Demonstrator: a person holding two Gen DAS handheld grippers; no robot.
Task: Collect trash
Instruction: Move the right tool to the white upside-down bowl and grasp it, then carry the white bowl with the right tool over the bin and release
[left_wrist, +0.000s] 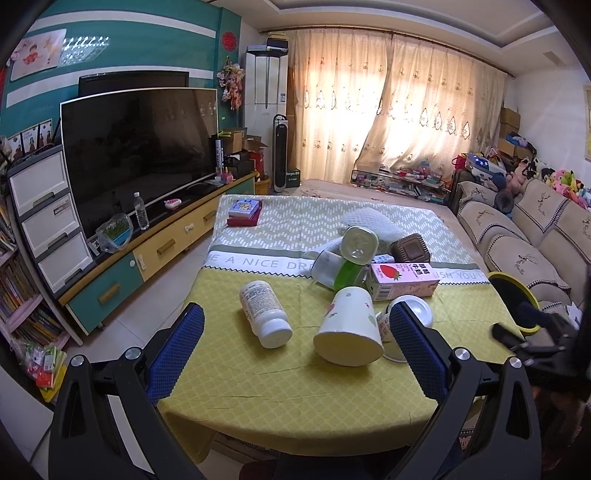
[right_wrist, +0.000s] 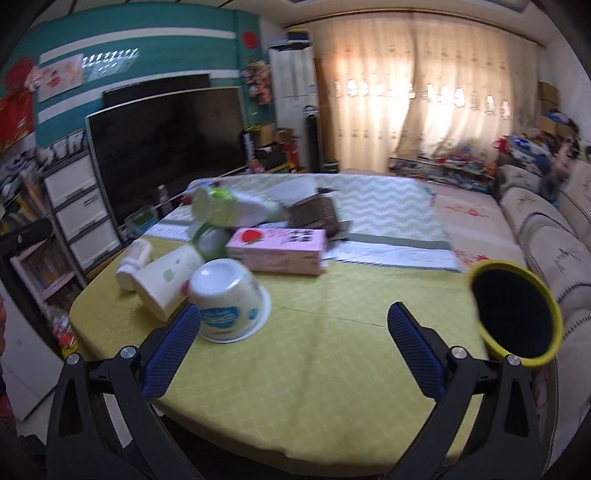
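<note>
Lying on the table (left_wrist: 295, 387): 1 bottle (left_wrist: 264, 314), 2 cups (left_wrist: 349, 330).

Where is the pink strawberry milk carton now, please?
The pink milk carton lies on its side on the yellow tablecloth, right of centre in the left wrist view, behind the tipped paper cup and beside the green-labelled can.

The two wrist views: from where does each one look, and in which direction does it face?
Left wrist: sits on the left gripper, jaws open, facing the white bottle and paper cup; the right gripper shows at the right edge.
Right wrist: sits on the right gripper, jaws open, facing the yogurt tub and yellow-rimmed bin.
Shared: the pink milk carton.
</note>
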